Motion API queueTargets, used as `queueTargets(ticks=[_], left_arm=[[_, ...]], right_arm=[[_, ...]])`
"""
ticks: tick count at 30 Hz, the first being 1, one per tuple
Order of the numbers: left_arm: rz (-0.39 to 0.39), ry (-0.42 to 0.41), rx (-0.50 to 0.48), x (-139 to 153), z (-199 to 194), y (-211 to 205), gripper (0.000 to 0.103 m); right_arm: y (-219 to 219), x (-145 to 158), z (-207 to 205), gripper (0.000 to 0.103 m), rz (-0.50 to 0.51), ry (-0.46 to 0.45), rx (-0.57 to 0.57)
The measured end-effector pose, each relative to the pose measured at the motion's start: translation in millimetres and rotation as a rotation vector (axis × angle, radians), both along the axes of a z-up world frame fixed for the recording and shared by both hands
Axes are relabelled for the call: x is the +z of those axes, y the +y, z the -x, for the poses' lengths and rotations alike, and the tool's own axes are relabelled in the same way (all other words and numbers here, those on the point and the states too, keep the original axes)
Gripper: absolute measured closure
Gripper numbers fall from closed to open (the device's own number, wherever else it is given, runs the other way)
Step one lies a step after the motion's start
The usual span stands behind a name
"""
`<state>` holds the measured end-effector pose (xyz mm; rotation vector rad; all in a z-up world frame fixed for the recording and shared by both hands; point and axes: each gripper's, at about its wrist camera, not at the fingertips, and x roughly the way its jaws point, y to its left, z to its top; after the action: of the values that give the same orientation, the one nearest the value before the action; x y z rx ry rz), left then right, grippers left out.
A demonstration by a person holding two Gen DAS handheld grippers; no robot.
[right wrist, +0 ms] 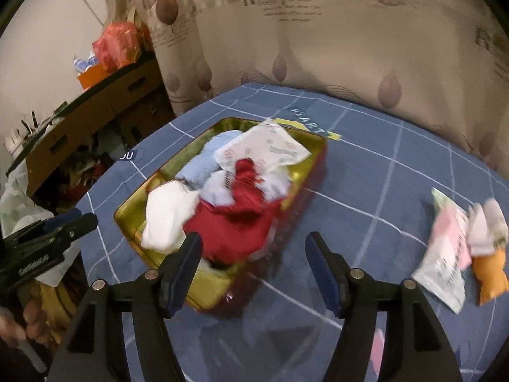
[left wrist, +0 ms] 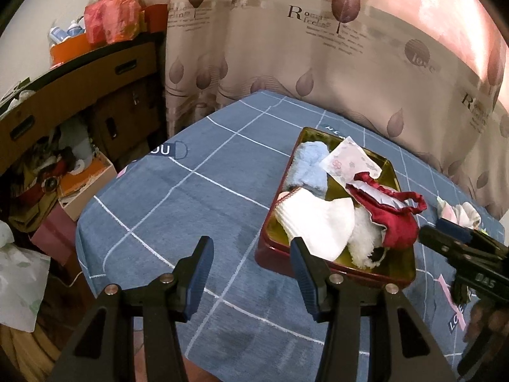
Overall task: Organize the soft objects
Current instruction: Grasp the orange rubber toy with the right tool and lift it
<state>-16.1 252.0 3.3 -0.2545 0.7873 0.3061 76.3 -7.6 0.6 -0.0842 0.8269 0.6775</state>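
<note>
A gold-lined red tin tray (left wrist: 399, 272) (right wrist: 127, 222) sits on the blue checked cloth. It holds a white sock (left wrist: 315, 219) (right wrist: 165, 219), a blue fluffy sock (left wrist: 310, 167) (right wrist: 203, 165), a red satin pouch (left wrist: 394, 219) (right wrist: 235, 226) and a flat printed packet (left wrist: 348, 162) (right wrist: 264, 151). My left gripper (left wrist: 251, 254) is open and empty, just left of the tray's near end. My right gripper (right wrist: 254, 251) is open and empty above the tray's near right corner; it also shows in the left wrist view (left wrist: 451, 235). A packet (right wrist: 445, 264), white soft items (right wrist: 486, 222) (left wrist: 458, 211) and an orange soft toy (right wrist: 491, 273) lie on the cloth to the right.
The table (left wrist: 197, 197) backs onto a leaf-print curtain (left wrist: 334, 51). Cardboard boxes (left wrist: 79, 76) and clutter stand beyond the table's left edge. A white plastic bag (left wrist: 19, 280) hangs at the lower left.
</note>
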Motion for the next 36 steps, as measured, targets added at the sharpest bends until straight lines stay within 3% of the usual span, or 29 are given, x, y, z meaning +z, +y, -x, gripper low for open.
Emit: queueTargets(ticks=[7,20,26,30,36], left_arm=[[-0.030,0.004,-0.017,-1,-1,-5,0.052],[-0.078,0.029,-0.042,-8,-5,-16,0.052],[-0.110,0.026,-0.044,-9,-6,-16,0.052],[-0.113,0.029,-0.048,-10,-7,-16,0.052],[-0.190,0.013,-0.077,-10,-6,-27,0.052]], right_arm=[[-69,-1,2,0.031,-0.014,-0.011,-0.122],[-204,-29,-24,0.031,0.116,-0.019,-0.411],[-231,-46,-43,0.031,0.160,0.011,-0.451],[-233,-57,-56,0.027,0.185,0.005,-0.451],[-223,-72,-84,0.027,0.227,0.002,-0.425]])
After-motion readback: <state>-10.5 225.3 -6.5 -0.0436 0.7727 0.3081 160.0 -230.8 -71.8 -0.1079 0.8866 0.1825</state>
